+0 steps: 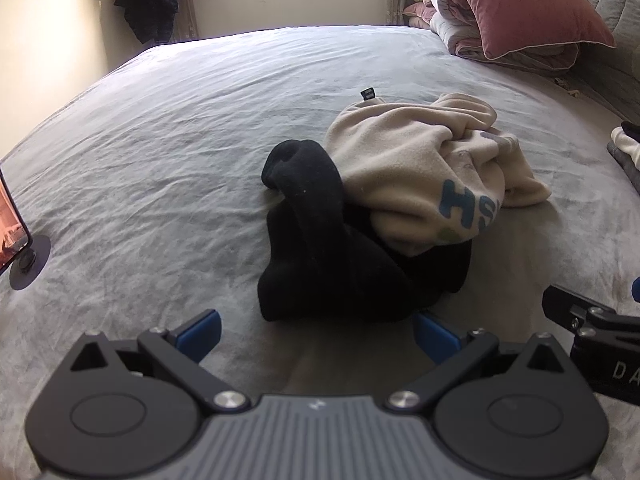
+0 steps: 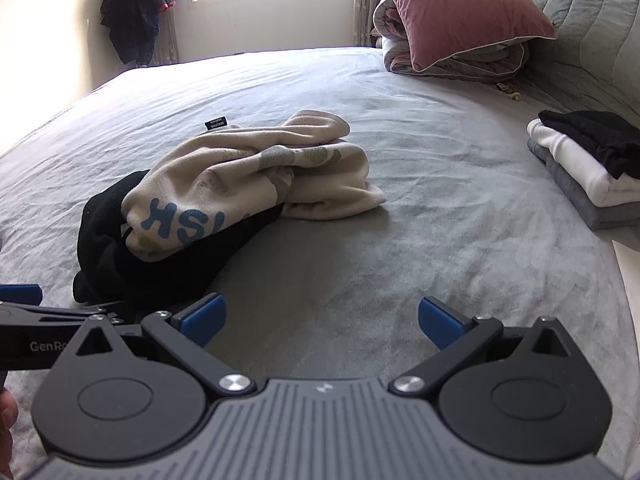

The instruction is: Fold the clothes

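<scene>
I hold my left tool (image 1: 316, 334) and right tool (image 2: 322, 320) spread wide and empty above the bed (image 2: 440, 208), ready for the crumpled clothes (image 2: 224, 196) mid-bed; folded pile (image 2: 592, 168) waits at the right edge.

a wide bed (image 1: 168, 128) under a wrinkled grey cover carries everything. near its middle lies a crumpled black garment (image 1: 320, 264), directly on the cover, with a bunched cream garment (image 1: 420, 168) printed in blue letters lying partly over it and partly on the cover on the headboard side. a small dark tag (image 1: 368, 94) sticks out from the cream one's far side. toward the headboard edge sits a neat stack of folded clothes (image 2: 588, 168): grey at the bottom, white in the middle, black on top. at the far headboard corner a rolled quilt (image 2: 452, 56) rests on the cover with a pink pillow (image 2: 464, 8) leaning on it. at the opposite edge a phone on a round stand (image 1: 24, 256) sits on the cover.
</scene>
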Demonstrator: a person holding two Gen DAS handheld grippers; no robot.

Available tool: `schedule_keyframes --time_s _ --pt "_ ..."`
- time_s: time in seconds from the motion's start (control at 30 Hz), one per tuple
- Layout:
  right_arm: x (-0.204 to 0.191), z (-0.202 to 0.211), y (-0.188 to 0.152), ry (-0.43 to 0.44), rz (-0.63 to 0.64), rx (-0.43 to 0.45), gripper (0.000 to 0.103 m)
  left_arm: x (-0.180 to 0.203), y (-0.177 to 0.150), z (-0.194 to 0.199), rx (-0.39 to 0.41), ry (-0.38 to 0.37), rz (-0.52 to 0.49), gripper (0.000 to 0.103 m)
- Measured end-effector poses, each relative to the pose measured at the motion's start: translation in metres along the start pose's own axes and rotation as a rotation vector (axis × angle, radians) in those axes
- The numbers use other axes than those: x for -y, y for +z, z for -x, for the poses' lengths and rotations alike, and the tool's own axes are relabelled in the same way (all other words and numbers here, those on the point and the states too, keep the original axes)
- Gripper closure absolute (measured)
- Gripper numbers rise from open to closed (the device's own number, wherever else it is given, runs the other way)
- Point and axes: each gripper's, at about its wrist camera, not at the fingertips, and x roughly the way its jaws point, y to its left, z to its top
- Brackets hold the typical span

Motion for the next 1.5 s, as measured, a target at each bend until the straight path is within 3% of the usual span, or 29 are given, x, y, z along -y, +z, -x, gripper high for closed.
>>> schedule_keyframes --time_s 1.5 --pt "0.0003 -0.0006 0.0037 -0.011 -0.006 -0.025 0.0 -0.0007 -0.0021 -0.005 -0.021 0.027 -0.018 0.001"
